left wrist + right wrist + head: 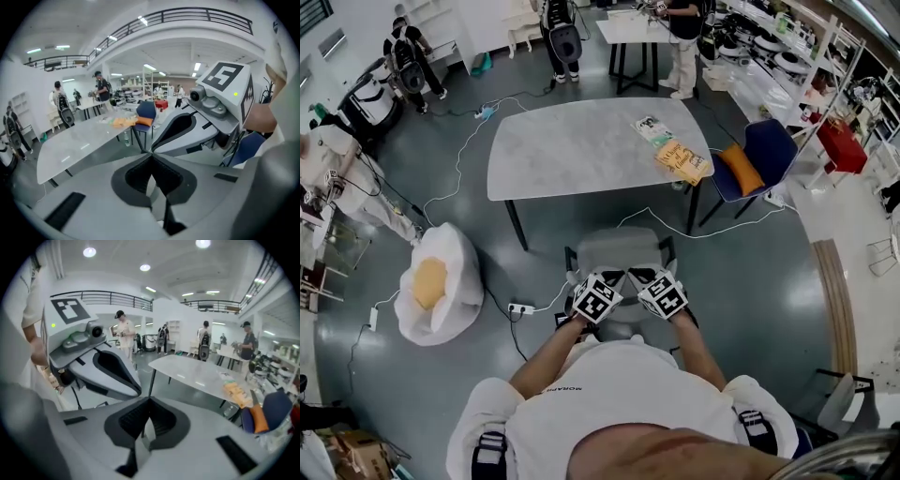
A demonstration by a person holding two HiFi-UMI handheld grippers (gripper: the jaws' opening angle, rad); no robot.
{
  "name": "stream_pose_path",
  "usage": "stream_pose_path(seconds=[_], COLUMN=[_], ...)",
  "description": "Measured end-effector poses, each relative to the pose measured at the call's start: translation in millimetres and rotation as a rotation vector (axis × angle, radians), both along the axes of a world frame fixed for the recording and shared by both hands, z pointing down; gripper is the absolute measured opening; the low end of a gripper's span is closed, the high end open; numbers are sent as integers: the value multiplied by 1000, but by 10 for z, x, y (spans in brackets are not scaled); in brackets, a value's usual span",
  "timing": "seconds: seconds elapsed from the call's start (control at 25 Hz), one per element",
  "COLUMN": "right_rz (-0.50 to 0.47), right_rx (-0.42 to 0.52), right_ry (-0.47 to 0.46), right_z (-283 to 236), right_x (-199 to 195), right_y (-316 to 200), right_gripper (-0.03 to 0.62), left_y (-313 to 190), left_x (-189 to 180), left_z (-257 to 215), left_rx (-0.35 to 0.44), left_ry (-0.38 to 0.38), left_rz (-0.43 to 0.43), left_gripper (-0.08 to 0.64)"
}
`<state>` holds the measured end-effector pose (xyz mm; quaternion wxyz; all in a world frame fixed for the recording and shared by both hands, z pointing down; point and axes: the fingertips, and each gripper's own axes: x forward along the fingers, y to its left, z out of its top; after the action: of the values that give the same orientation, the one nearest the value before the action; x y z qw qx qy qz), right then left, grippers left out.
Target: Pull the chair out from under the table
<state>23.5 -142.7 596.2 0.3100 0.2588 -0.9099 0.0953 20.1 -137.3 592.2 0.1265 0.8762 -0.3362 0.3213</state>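
Note:
In the head view a grey chair [619, 249] stands on the floor just in front of the near edge of the grey marble-look table [577, 145], outside the tabletop's outline. My left gripper [609, 277] and right gripper [643, 277] are held side by side above the chair, tips nearly together, and hide much of its seat. Both are shut with nothing between the jaws. In the left gripper view the left gripper [151, 155] has its pads together, with the table [79, 140] beyond. The right gripper [149, 402] looks the same in its own view, facing the table [197, 371].
Books and papers [675, 150] lie at the table's right end. A blue chair with an orange cushion [757, 159] stands to the right. A white and yellow beanbag [436, 281] sits at the left, with a power strip [521, 308] and cables on the floor. Several people [562, 33] stand at the back.

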Motion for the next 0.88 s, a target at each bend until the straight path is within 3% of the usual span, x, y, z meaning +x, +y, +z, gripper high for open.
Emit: stream_pose_path(seconds=[0.36,0.72,0.88], right_rz=[257,379,426], right_rx=[102,237,339], right_ry=[-241,-410,-456], right_z=[-819,-1628,-1982], right_x=[-41,-38,28], right_y=[-375,-475,-482], right_gripper=[12,14,12], left_y=[-374,-497,-491], left_x=[-127,-308,-392], left_z=[-895,-1707,-2047], left_rx=[175,360,448], left_ry=[203,295,359], left_rz=[-225,-364,-416], left_gripper=[3,3,3])
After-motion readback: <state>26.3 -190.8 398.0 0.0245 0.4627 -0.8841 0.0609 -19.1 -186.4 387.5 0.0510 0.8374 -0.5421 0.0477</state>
